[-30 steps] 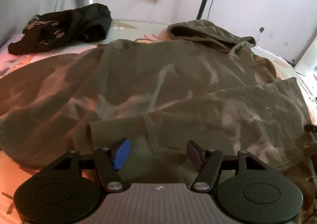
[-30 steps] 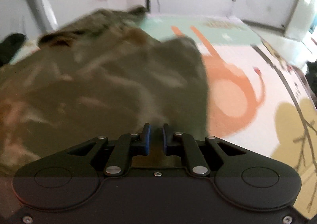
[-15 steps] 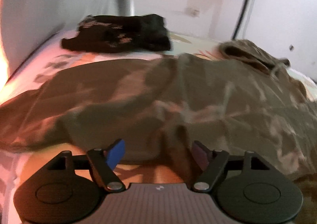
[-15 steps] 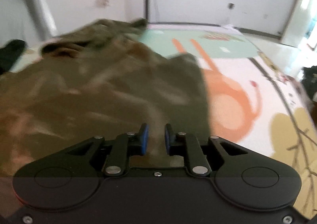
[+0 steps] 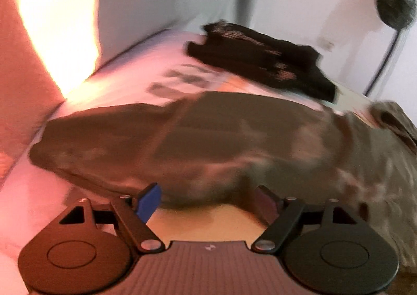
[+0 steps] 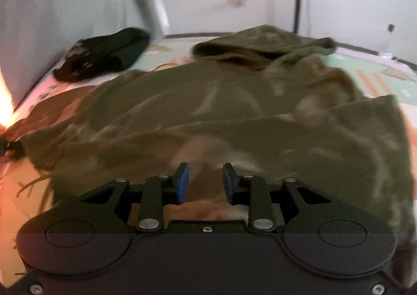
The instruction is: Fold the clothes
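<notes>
An olive hoodie (image 5: 221,133) lies spread on a printed play mat (image 5: 109,86), its hood (image 6: 260,44) at the far end. My left gripper (image 5: 207,198) hangs over the hoodie's near left edge. Its jaws are wide and still opening, and the pads touch no cloth. My right gripper (image 6: 205,183) hovers above the hoodie's (image 6: 234,112) near fold, its jaws parted and opening, with cloth lying below the gap but not pinched. A black garment (image 5: 260,60) (image 6: 101,55) lies crumpled at the far left corner of the mat (image 6: 378,73).
White walls close in behind and on the left. A grey pole (image 6: 151,8) rises behind the black garment. A black round lamp on a thin stand (image 5: 396,5) stands at the far right. Bright orange light glares along the left wall (image 5: 60,21).
Both grippers swung left across the hoodie, so the black garment and left wall came into view. The right jaws went from nearly shut to parted. The left jaws spread wider.
</notes>
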